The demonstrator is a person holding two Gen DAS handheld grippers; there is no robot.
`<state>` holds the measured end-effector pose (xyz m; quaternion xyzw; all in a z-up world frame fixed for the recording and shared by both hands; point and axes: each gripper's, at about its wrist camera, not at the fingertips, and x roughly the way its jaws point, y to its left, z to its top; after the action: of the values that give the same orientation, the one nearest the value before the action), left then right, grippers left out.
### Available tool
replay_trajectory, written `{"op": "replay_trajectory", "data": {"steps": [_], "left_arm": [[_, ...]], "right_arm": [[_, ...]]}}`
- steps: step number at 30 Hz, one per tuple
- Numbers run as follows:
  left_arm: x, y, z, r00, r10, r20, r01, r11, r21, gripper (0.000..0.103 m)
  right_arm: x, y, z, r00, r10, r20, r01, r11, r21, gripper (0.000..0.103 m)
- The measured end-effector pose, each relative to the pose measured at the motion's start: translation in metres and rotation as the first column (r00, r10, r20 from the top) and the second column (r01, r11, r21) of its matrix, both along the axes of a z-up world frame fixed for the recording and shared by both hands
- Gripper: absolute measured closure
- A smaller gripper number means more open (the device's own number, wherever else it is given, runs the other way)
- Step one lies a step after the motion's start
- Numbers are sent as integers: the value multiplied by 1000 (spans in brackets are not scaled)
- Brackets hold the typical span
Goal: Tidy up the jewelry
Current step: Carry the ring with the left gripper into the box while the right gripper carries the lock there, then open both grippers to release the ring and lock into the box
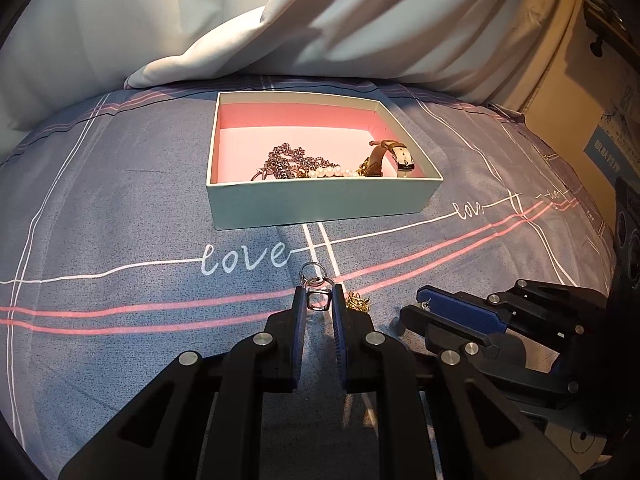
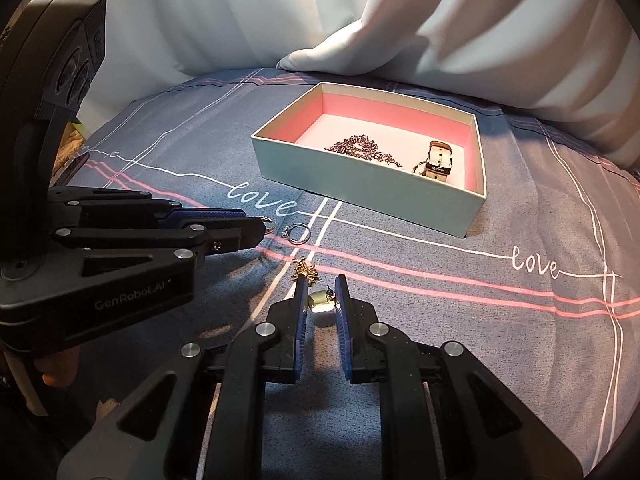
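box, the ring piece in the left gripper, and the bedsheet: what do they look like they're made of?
Box: looks like stiff cardboard, matte pale outside with a pink lining; thin straight walls and crisp corners.
Ring piece: likely metal, silver-toned and shiny; thin wire loops catch bright glints.
Bedsheet: woven fabric, matte grey-blue with printed lines and "love" script; soft creases. Fibre type can't be told.

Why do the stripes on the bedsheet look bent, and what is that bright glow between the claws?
Left wrist view: the fisheye lens bows the bedsheet lines and darkens the corners. Right wrist view: same bending; glare washes out the small gold piece between the right gripper fingers, and the curtain looks smeared.
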<state>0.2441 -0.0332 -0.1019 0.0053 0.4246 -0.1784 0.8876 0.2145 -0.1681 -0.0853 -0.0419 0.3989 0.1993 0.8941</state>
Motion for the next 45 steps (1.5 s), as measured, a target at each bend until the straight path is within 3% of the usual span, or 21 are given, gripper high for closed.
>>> {"op": "replay_trajectory", "data": {"steps": [8,19,27,37,45], "left_arm": [[5,1,10,1000,9,27,-9,1000,11,90],[60,-11,82,982,62,178,-66,998,22,90],[90,-17,104,976,85,200,-92,995,26,90],[101,-15,90,979,136,149,-137,991,0,90],[109,-20,92,981,123,149,-126,992,13,90]], "right_arm": [[7,1,11,1000,-1,29,2,1000,-14,89],[73,-2,77,986,-44,160,46,999,-8,88],[99,-1,101,978,-52,201,58,998,-26,88],[115,3,78,989,-31,143,41,997,-66,88],[123,-3,67,992,-48,117,59,995,-86,88]]}}
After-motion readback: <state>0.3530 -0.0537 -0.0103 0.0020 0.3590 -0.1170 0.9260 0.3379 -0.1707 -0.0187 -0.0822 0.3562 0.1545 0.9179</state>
